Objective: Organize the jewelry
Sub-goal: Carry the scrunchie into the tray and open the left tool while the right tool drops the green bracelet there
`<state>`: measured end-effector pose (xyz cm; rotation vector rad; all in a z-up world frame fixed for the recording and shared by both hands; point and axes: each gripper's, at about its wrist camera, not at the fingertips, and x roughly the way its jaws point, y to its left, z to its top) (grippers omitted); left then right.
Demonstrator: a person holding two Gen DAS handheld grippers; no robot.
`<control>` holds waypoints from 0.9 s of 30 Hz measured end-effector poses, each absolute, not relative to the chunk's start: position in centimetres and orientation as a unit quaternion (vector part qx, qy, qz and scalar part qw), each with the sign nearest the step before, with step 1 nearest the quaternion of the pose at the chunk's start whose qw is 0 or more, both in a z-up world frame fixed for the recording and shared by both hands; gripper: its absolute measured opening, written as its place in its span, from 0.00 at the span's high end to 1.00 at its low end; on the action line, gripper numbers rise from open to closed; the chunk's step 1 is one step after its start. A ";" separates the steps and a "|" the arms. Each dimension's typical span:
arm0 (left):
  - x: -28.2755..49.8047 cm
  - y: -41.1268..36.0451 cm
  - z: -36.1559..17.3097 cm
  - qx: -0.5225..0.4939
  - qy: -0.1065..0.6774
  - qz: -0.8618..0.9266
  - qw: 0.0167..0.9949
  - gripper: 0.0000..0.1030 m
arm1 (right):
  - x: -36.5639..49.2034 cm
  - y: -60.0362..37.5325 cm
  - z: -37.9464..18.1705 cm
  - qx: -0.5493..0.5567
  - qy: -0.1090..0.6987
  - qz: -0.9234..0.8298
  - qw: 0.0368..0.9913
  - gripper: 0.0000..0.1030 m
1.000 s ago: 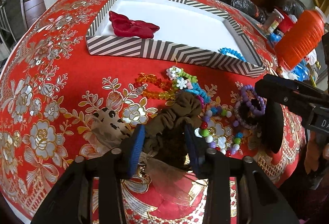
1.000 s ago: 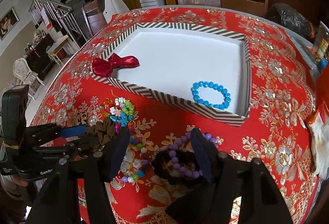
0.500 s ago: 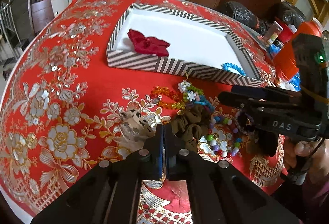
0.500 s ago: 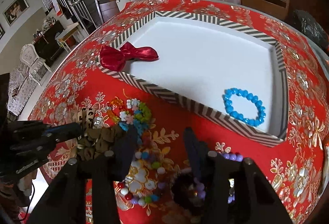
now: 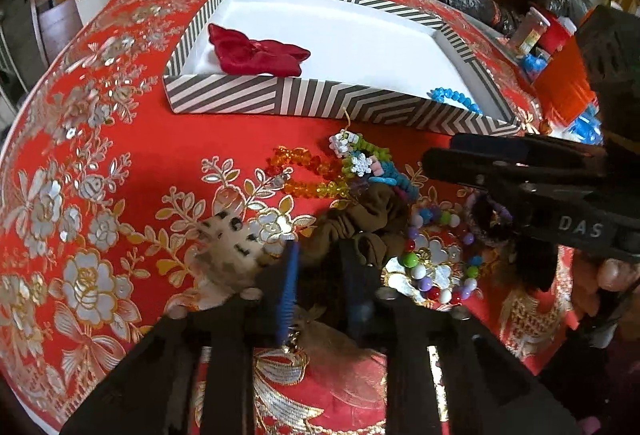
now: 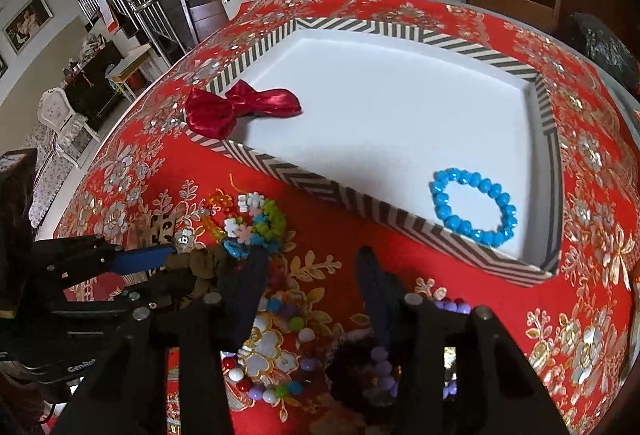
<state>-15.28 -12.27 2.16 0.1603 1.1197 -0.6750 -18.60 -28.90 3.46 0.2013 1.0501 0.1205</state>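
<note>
Scene: We stand over a heap of jewelry on a red floral tablecloth point(image 5: 132, 155), just near of the striped tray point(image 5: 280, 101).
Already sorted: A red bow point(image 6: 240, 111) lies in the tray's far-left corner and a blue bead bracelet point(image 6: 474, 209) in its near-right corner.
Left gripper: Our left gripper point(image 5: 316, 283) has its jaws narrowly parted and opening; the brown scrunchie point(image 5: 364, 223) sits at their tips, and we cannot tell whether the pads grip its fabric.
Right gripper: Our right gripper point(image 6: 312, 295) stands about half open over the multicoloured bead bracelet point(image 6: 268, 355), with nothing pressed between its pads; the dark scrunchie with purple beads point(image 6: 372, 367) lies beside its right finger.
Risk, slip: As the left jaws widen, we judge the scrunchie may drop back into the heap before it reaches the tray.
Risk, tangle: The scrunchie touches the snowflake-charm bracelet point(image 5: 360, 163) and lies near the orange bead strand point(image 5: 304, 171); lifting it could drag them along.
Risk, collision: Both tools work the same small heap, close together, so we think a careless move could knock one against the other.
Risk, wrong pick: A furry spotted clip point(image 5: 228, 247) lies just left of the left gripper and might be caught instead.
</note>
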 end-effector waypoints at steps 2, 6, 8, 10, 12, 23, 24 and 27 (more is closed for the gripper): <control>-15.3 -11.6 2.4 0.070 0.518 -0.309 0.794 0.85 | -18.2 -28.6 3.4 0.098 0.501 0.063 0.857 0.53; -15.5 -10.0 3.5 0.058 0.510 -0.303 0.803 0.86 | -17.8 -27.7 3.0 0.100 0.505 0.080 0.854 0.53; -15.4 -9.1 4.1 0.051 0.505 -0.297 0.808 0.86 | -17.4 -27.0 2.7 0.096 0.508 0.090 0.851 0.53; -15.1 -8.4 4.5 0.045 0.502 -0.291 0.813 0.86 | -16.9 -26.5 2.2 0.090 0.513 0.092 0.849 0.53; -14.8 -7.6 5.0 0.038 0.498 -0.284 0.818 0.86 | -16.6 -26.0 1.4 0.095 0.519 0.097 0.844 0.53; -14.9 -7.4 7.4 0.023 0.476 -0.295 0.828 0.86 | -19.1 -27.0 6.0 0.104 0.455 0.113 0.877 0.87; -14.9 -7.5 7.5 0.024 0.475 -0.295 0.829 0.86 | -19.2 -27.3 6.3 0.107 0.451 0.113 0.879 0.87; -14.7 -7.8 7.7 0.025 0.474 -0.293 0.830 0.86 | -19.7 -28.2 7.6 0.120 0.440 0.116 0.883 0.87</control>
